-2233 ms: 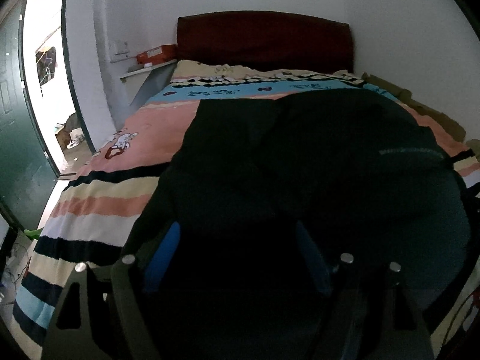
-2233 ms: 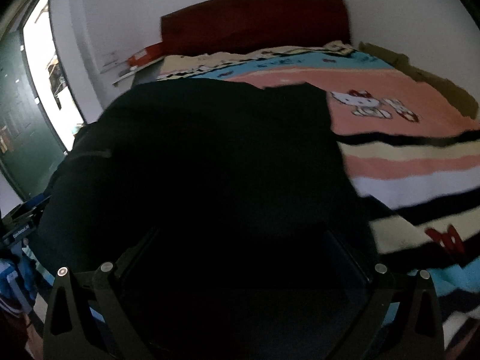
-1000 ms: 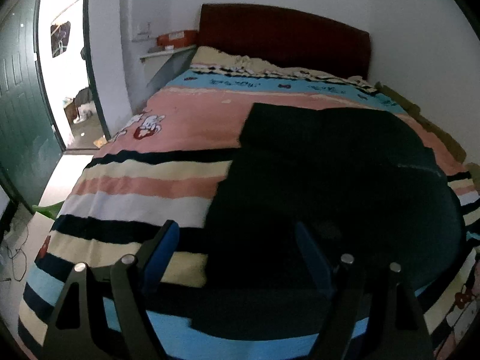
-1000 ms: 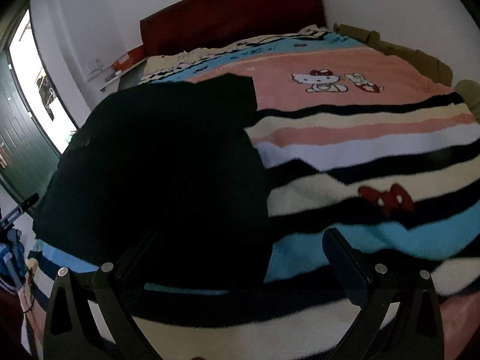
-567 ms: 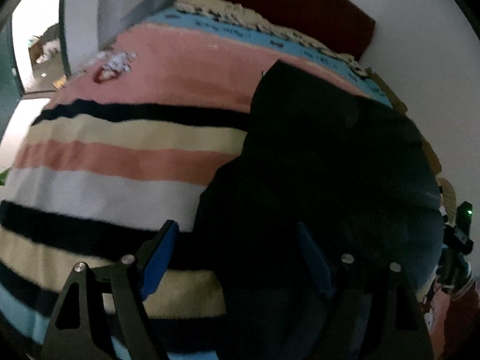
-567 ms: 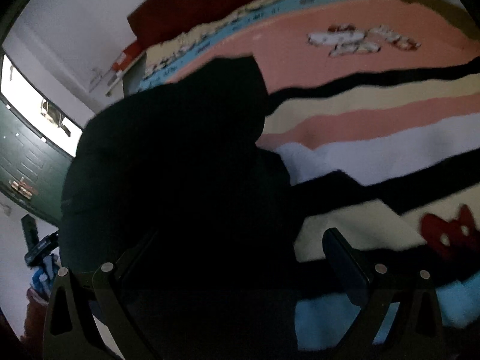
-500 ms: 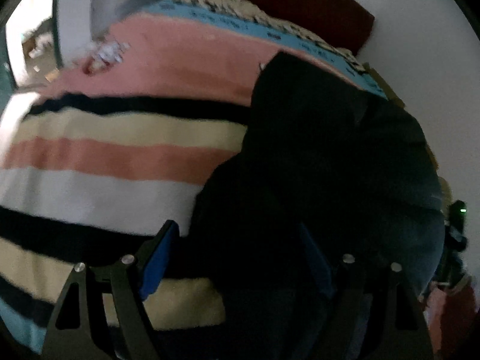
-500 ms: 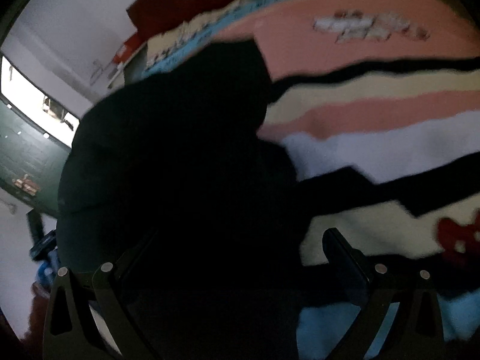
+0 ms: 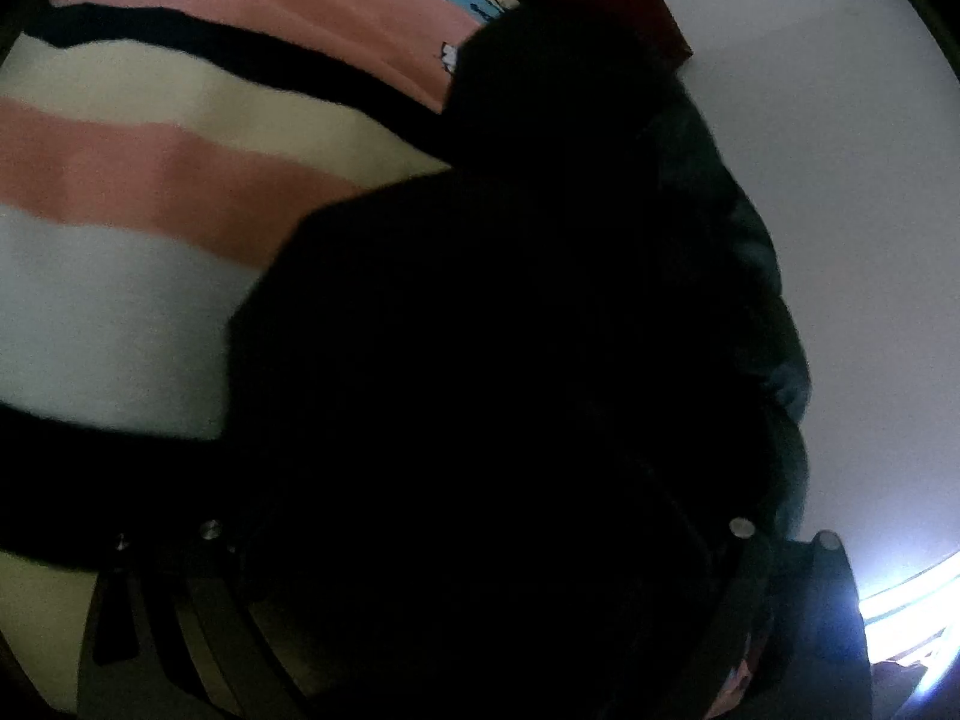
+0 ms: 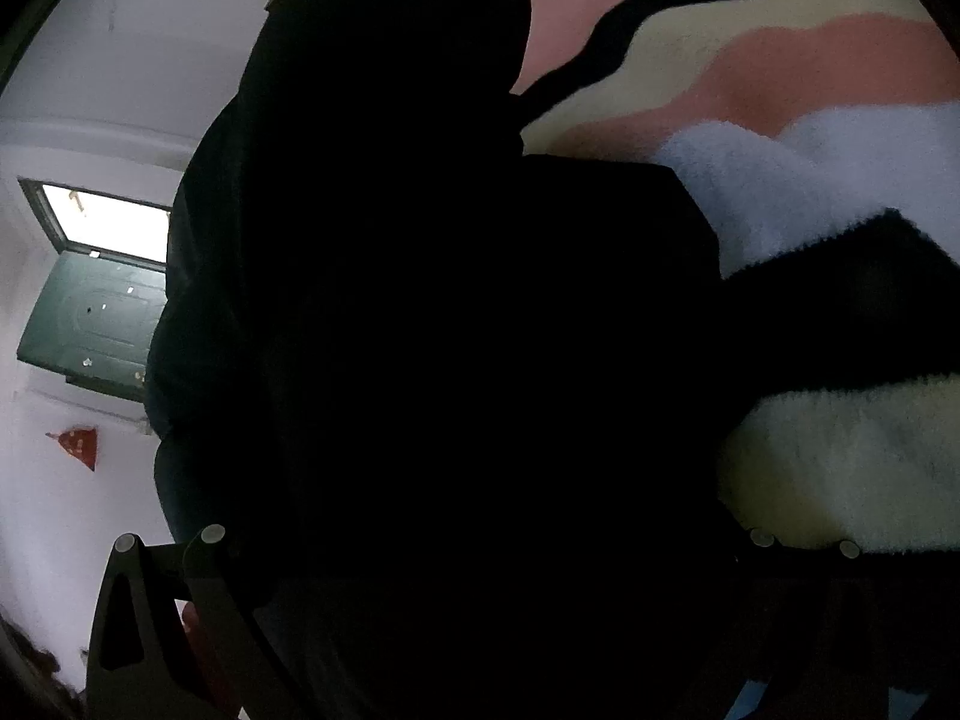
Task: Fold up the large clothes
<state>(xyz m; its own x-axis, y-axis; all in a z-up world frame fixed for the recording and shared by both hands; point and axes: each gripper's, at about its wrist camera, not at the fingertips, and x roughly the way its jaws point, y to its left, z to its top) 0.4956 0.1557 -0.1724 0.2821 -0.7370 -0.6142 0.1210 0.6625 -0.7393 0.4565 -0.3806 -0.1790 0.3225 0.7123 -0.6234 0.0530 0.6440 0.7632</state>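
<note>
A large black garment [image 9: 510, 330] fills most of the left wrist view and lies on a striped bed blanket [image 9: 120, 192]. It also fills the right wrist view [image 10: 450, 330]. My left gripper [image 9: 474, 540] is pressed low into the cloth; its fingers are hidden in the dark fabric. My right gripper [image 10: 480, 546] is likewise buried in the garment, fingers hidden. Only the gripper frames show at the bottom of each view.
The blanket [image 10: 810, 180] has pink, cream, white and black stripes. A dark red headboard [image 9: 636, 6] and white wall [image 9: 840, 180] stand behind. A green door [image 10: 90, 318] with a bright opening shows in the right wrist view.
Both grippers have dropped down and tilted close onto the garment. The cloth now covers the fingers, which showed open and blue before.
</note>
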